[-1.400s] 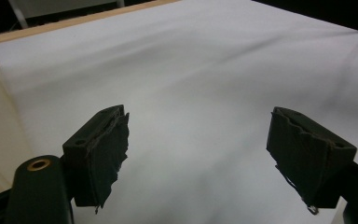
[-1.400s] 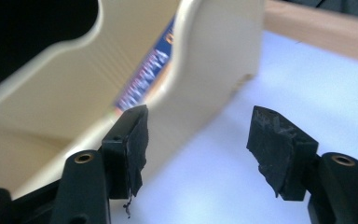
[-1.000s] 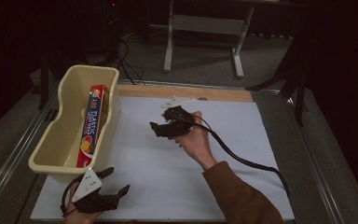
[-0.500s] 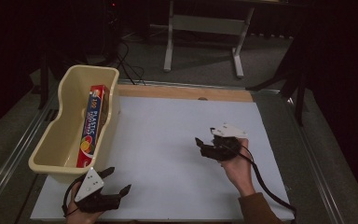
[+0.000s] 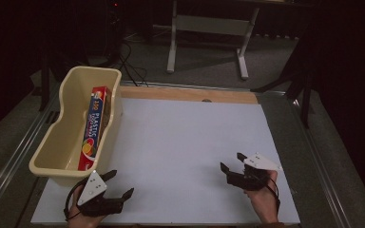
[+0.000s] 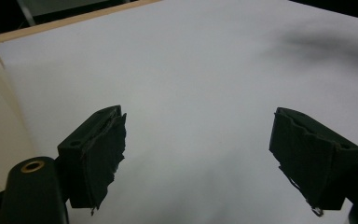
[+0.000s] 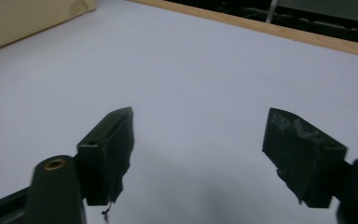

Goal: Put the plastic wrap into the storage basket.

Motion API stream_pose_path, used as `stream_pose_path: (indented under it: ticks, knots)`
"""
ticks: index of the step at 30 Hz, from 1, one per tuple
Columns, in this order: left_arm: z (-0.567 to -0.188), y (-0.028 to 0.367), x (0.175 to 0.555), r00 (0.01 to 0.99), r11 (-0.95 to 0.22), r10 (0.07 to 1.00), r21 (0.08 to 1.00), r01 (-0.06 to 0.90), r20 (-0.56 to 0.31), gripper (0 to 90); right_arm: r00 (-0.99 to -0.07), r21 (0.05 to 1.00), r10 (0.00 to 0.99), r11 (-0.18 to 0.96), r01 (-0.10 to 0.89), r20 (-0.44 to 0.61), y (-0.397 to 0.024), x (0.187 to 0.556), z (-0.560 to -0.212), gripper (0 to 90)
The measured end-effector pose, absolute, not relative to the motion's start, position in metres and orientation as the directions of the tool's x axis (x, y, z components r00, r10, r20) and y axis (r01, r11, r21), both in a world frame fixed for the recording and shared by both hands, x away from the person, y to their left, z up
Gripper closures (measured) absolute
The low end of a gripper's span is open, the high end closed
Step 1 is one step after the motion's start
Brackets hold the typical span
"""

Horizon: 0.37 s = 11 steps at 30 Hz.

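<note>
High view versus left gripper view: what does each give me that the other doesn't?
High view alone: the box of plastic wrap lying inside the cream tub, the right gripper held open at the near right, and the left gripper seen from outside with its grey plate. Left gripper view alone: a close look between that gripper's spread jaws, nothing between them. Both: the white tabletop, its wooden far edge and the tub's wall.

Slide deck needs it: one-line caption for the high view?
Both grippers, left and right, open at the white table's near edge; foil box in the cream tub.
</note>
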<state>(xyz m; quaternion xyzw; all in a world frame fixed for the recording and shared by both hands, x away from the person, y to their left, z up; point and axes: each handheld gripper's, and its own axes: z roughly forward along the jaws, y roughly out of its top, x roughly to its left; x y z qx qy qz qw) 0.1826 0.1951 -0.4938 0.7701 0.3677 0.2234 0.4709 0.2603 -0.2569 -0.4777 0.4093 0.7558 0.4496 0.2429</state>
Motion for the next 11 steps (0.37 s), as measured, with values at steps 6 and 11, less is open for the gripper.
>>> stream_pose_path:
  ticks: [6, 11]
  knots:
    - [-0.494, 0.194, 0.183, 0.635, -0.292, 0.772, 0.888, 0.355, 0.0, 17.6, -0.548, 0.894, 0.836, 0.249, 0.373, -0.004, -0.274, 0.241, -0.483, 14.6]
    - [-0.493, 0.194, 0.183, 0.636, -0.294, 0.772, 0.888, 0.355, 0.001, 17.6, -0.544, 0.902, 0.839, 0.241, 0.357, -0.009, -0.28, 0.239, -0.483, 14.3]
